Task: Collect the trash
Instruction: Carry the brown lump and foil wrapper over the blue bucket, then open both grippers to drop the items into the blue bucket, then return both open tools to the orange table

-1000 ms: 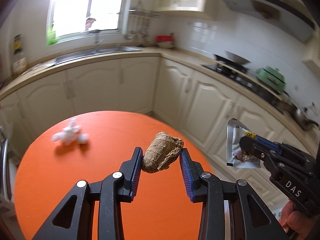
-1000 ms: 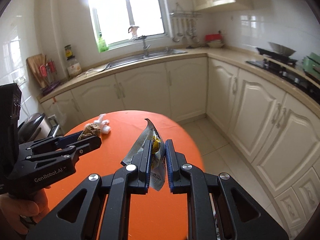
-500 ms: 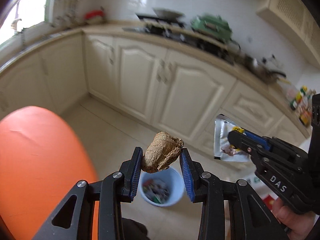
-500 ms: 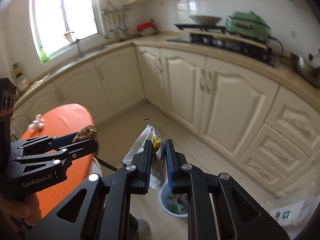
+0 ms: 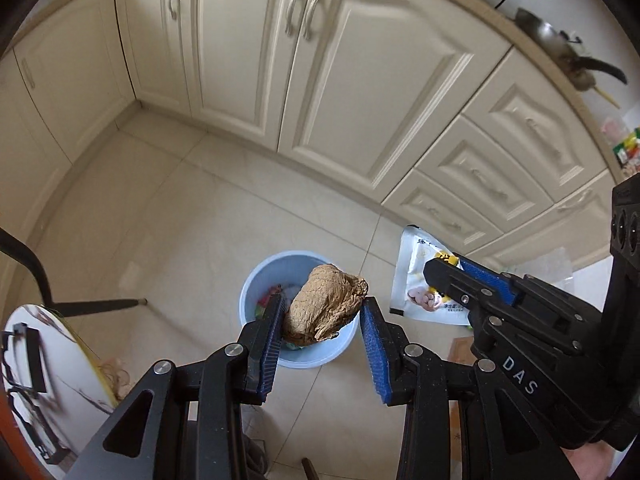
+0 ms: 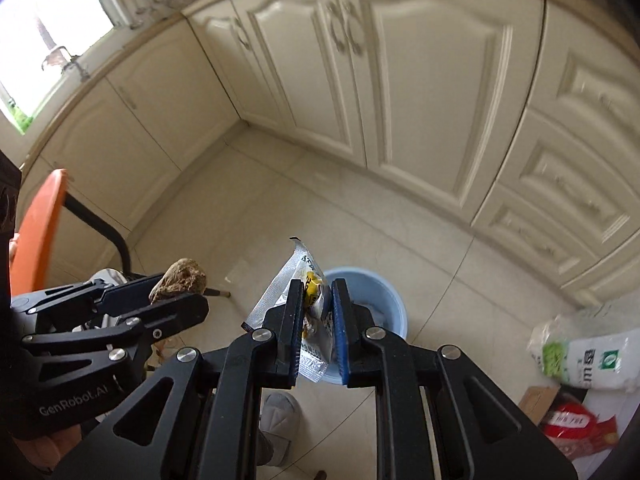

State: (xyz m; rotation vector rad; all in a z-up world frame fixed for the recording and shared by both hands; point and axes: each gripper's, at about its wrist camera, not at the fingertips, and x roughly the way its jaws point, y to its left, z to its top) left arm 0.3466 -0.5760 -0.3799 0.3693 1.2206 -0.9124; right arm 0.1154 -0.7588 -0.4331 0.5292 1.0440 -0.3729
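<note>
Two tongs hang over a tiled kitchen floor [image 5: 192,216], both tipped steeply downward toward a light blue bin [image 5: 256,280] standing on it.

Left tongs [image 5: 322,334]: the jaws are opening. A crumpled brown wad [image 5: 326,306] sits between the blue pads [image 5: 372,348]; it leans against the 9 o'clock pad, and a narrow gap shows on the 3 o'clock side, so the wad is no longer pinched. In the left wrist view the wad lies directly in front of the bin mouth. Coloured scraps are visible inside the bin at its 9 o'clock wall.

Right tongs [image 6: 316,320]: jaws nearly closed, clamped on a silver snack wrapper [image 6: 288,276] with yellow print. The wrapper stands upright between the pads, its torn top pointing to 12 o'clock. In the right wrist view the bin [image 6: 380,292] shows just behind the tongs at 1 o'clock; whether the wrapper is over its mouth cannot be told.

Cream cabinet doors [image 5: 248,52] and drawers line the floor from 9 to 3 o'clock. An orange counter [image 6: 40,224] edge shows at 9 o'clock in the right wrist view. Packaged goods [image 6: 588,356] lie on the floor at 4 o'clock. A grey slipper [image 6: 280,416] shows at 6 o'clock, beneath the right tongs
</note>
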